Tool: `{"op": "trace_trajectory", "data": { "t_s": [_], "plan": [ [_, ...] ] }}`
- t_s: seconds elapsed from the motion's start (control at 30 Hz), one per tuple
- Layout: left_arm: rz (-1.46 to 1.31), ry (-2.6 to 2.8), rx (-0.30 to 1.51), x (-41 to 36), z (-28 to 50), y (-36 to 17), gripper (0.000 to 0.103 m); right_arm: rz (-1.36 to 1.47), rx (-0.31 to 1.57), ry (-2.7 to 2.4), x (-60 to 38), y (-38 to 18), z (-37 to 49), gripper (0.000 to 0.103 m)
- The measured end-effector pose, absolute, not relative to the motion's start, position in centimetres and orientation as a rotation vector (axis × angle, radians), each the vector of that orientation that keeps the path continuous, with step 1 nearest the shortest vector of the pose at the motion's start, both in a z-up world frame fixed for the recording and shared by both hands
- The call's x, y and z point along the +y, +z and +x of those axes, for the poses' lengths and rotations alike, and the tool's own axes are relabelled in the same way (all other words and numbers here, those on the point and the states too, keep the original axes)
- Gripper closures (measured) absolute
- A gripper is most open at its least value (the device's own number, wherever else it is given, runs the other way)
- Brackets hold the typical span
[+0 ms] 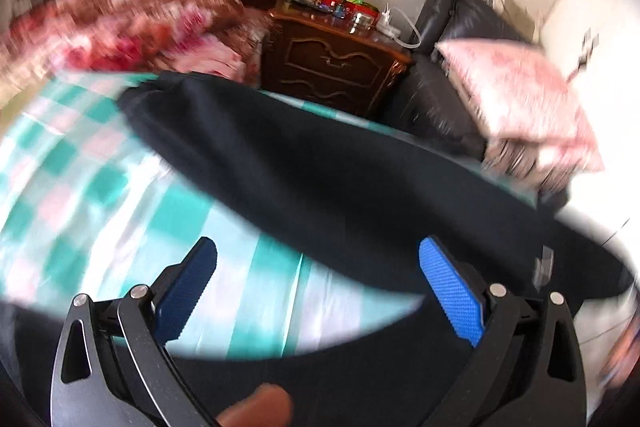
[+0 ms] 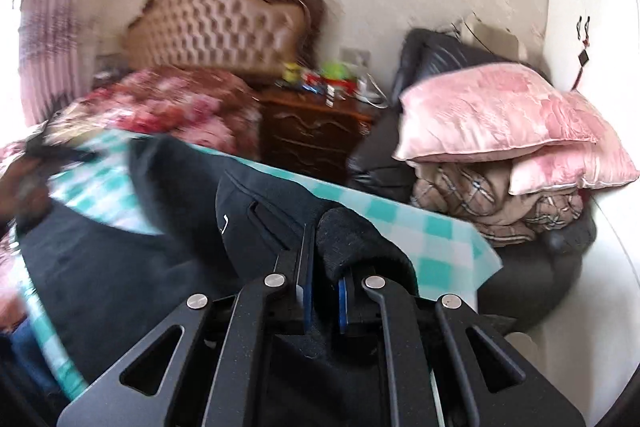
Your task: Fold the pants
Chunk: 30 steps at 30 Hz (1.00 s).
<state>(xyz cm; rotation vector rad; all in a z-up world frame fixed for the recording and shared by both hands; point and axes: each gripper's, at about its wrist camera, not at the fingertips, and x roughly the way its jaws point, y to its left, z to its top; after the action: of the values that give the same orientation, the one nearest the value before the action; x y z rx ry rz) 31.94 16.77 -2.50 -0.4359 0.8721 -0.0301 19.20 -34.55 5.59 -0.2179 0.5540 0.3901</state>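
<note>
Clamping a dark fold, the right gripper (image 2: 322, 279) pinches the pants (image 1: 320, 167) over the checked bed sheet (image 1: 80, 167); left gripper (image 1: 318, 291) gapes wide, holding nothing, motion blur smearing the fabric's far edge

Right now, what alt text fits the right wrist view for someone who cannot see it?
The right gripper is shut on a fold of dark navy fabric pants spread over a teal-and-white checked bedsheet. Behind stand a carved dark wooden nightstand and pink satin pillows.
</note>
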Motion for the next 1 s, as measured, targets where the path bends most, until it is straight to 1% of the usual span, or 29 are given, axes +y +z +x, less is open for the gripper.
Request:
{"op": "trace_trajectory", "data": {
  "t_s": [0.1,0.13,0.17,0.23,0.27,0.3,0.4,0.57,0.7,0.73,0.77,0.8,0.83,0.87,0.93,1.0],
  "plan": [
    [-0.577,-0.051,0.934,20.2,38.0,-4.3,0.003,-0.195,0.561,0.414,-34.9,4.9,16.3,0.093],
    [-0.619,-0.061,0.956,21.0,39.7,-5.0,0.006,-0.186,0.566,0.424,-35.0,4.6,15.8,0.093],
    [-0.663,-0.062,0.977,21.8,41.2,-5.9,0.014,-0.185,0.568,0.429,-34.9,4.6,15.5,0.093],
    [-0.768,-0.061,1.033,23.2,44.3,-7.9,0.020,-0.174,0.573,0.435,-34.8,4.2,14.8,0.093],
    [-0.798,-0.049,1.055,23.6,45.3,-8.6,0.029,-0.165,0.573,0.437,-35.0,3.9,14.6,0.093],
    [-0.829,-0.026,1.072,24.0,46.4,-9.4,0.032,-0.158,0.571,0.435,-35.0,3.7,14.3,0.093],
    [-0.916,0.031,1.110,25.2,48.6,-11.3,0.032,-0.135,0.563,0.438,-35.0,3.7,13.8,0.093],
    [-1.074,0.027,1.132,25.9,51.4,-12.5,0.034,-0.145,0.557,0.459,-35.1,3.5,12.8,0.093],
    [-1.099,0.076,1.201,25.3,53.3,-13.5,0.034,-0.160,0.562,0.470,-35.0,3.5,12.1,0.093],
    [-1.080,0.096,1.221,25.1,53.8,-13.8,0.037,-0.164,0.562,0.476,-35.0,3.6,11.9,0.093],
    [-1.055,0.119,1.231,25.2,54.2,-14.0,0.051,-0.176,0.561,0.480,-34.9,3.6,11.6,0.093],
    [-1.030,0.121,1.241,25.1,54.4,-14.0,0.060,-0.183,0.562,0.482,-34.8,3.7,11.5,0.093],
    [-0.992,0.118,1.254,25.2,54.4,-13.8,0.081,-0.186,0.564,0.482,-34.9,3.7,11.4,0.093],
    [-0.970,0.116,1.257,25.4,54.2,-13.6,0.094,-0.186,0.567,0.476,-35.2,3.8,11.4,0.093],
    [-0.983,0.101,1.228,26.5,52.5,-11.8,0.094,-0.173,0.566,0.464,-35.9,3.9,11.5,0.093],
    [-1.023,0.049,1.132,28.1,48.8,-8.2,0.095,-0.149,0.558,0.438,-36.9,4.1,11.8,0.093]
  ]
}}
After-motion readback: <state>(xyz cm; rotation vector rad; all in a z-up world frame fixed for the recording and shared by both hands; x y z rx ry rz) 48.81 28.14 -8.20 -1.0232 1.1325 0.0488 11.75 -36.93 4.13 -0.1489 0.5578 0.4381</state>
